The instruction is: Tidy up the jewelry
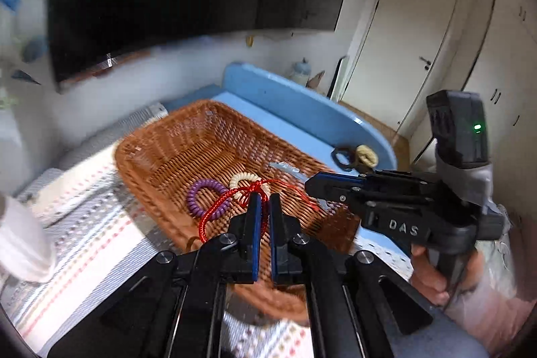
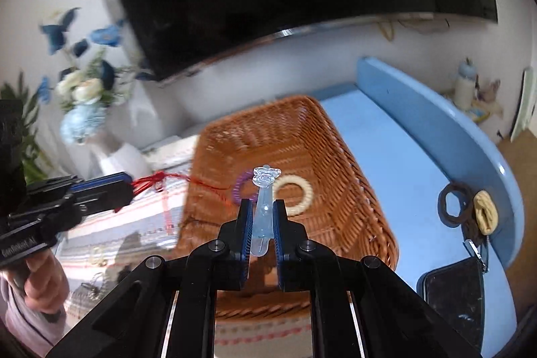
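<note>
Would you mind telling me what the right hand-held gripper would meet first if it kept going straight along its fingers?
Probably the brown wicker basket, near the cream coil ring; depth is unclear.

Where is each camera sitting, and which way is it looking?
Left wrist: sits on the left gripper, shut on a red cord; faces the wicker basket; the right gripper and its hand show.
Right wrist: sits on the right gripper, shut on a clear blue hair clip; faces the basket; the left gripper shows.
Shared: basket, purple coil tie, cream coil tie.

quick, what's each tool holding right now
left tool: closed on the red cord
right tool: closed on the clear blue hair clip
</note>
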### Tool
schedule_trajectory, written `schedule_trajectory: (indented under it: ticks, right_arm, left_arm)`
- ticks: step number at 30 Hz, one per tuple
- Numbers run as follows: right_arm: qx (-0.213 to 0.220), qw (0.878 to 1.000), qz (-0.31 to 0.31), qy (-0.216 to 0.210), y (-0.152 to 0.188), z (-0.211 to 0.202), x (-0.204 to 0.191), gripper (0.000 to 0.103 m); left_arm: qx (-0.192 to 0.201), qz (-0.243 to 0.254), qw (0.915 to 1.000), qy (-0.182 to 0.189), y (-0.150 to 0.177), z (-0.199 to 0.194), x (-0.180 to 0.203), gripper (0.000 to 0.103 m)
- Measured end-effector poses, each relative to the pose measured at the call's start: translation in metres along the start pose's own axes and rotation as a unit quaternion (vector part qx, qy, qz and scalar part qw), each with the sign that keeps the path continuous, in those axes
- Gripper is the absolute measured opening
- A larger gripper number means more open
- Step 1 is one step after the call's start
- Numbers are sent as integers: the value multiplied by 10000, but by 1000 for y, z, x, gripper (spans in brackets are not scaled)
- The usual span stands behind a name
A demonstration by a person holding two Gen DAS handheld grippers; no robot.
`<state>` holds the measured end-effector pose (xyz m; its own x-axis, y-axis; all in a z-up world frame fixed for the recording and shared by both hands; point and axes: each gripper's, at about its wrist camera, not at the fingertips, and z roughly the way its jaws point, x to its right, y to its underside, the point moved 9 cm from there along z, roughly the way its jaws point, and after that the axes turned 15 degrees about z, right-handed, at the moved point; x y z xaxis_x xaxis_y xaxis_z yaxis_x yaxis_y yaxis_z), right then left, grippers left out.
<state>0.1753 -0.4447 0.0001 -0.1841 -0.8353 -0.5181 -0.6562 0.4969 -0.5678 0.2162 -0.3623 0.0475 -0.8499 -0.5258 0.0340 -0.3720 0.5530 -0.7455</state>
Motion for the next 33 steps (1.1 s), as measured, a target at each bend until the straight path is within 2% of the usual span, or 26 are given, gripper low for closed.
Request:
schedule_trajectory:
  ticks: [4, 8, 10, 11, 12, 13, 14, 17, 22, 27, 33]
  right_arm:
    - [-231, 9996, 140, 37, 1, 24, 13, 12]
    - [-313, 9994, 124, 55, 3, 35, 17, 13]
    - [-343, 9993, 123, 69, 4, 36, 17, 14]
    - [-381, 9992, 139, 46, 5, 36, 16, 19]
    - [-398, 9990, 192, -19, 6, 32, 15, 24]
    - [-357, 9991, 225, -56, 5, 28, 13, 33]
    - [-325, 9992, 229, -71, 5, 24, 11, 37]
    - [-224, 9996, 120, -136, 9, 5, 1, 37]
    - [-93, 9986, -295, -428, 27, -32, -43, 37]
    - [-68, 9928, -863, -827, 59, -55, -105, 40]
    - [-290, 9846, -1335, -1089, 103, -49, -166, 40]
  left_arm:
    - [-228, -103, 9997, 36, 4, 32, -3, 2]
    - [-266, -102, 9996, 71, 9, 38, -3, 4]
    - [-336, -123, 9993, 108, 11, 35, -2, 17]
    - [-327, -140, 9993, 131, 12, 30, -1, 31]
    - [-282, -155, 9994, 97, 13, 23, -1, 40]
    - [-223, -168, 9996, 48, 13, 15, -2, 40]
    - [-140, -169, 9998, -11, 15, 3, -1, 40]
    - [-34, -215, 9998, -53, 24, -30, 1, 40]
    - [337, -373, 9982, -322, 57, -114, 0, 40]
    - [687, -596, 9916, -920, 103, -198, -18, 41]
    - [740, -862, 9803, -1618, 165, -266, -52, 41]
